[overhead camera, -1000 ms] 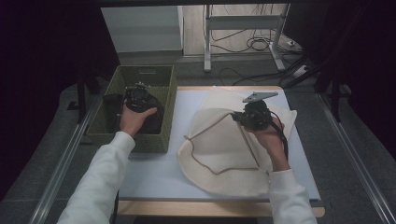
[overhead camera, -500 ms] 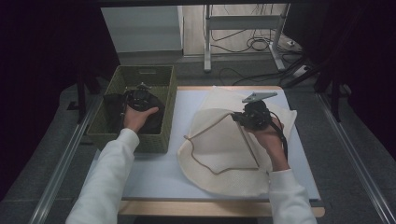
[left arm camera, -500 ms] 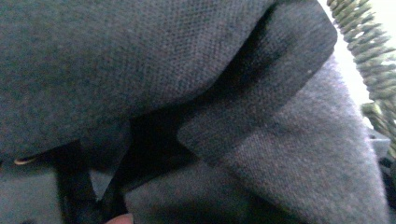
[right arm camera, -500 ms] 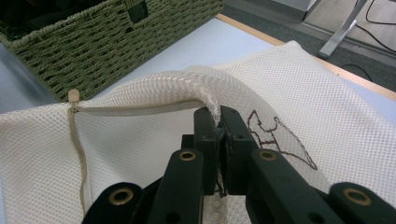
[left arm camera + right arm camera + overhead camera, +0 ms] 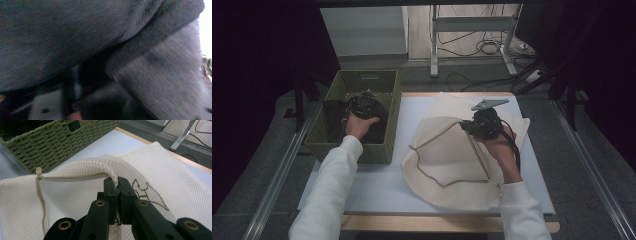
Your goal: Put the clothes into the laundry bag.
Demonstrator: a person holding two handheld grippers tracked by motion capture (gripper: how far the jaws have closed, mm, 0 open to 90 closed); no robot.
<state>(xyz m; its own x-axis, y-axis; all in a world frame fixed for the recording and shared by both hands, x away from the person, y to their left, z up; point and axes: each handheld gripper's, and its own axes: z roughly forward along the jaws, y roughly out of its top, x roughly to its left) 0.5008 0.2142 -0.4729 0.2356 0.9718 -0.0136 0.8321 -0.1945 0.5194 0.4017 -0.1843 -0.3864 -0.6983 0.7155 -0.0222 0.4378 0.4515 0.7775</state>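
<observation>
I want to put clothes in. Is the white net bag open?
Open: the right gripper pinches the net bag's zipper edge and lifts it, leaving a gap.

In the left gripper view, the jaws are hidden by blurred dark cloth (image 5: 100, 37) pressed close to the camera.

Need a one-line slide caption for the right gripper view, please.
Right gripper, jaws shut on the lifted edge of a cream mesh laundry bag, holds its zippered opening up beside a green wicker basket.

My matt black plastic gripper (image 5: 117, 185) pinches cream open-weave mesh bag (image 5: 75, 192); coarse green wicker basket (image 5: 57, 142); soft dark fleecy cloth (image 5: 75, 37).
</observation>
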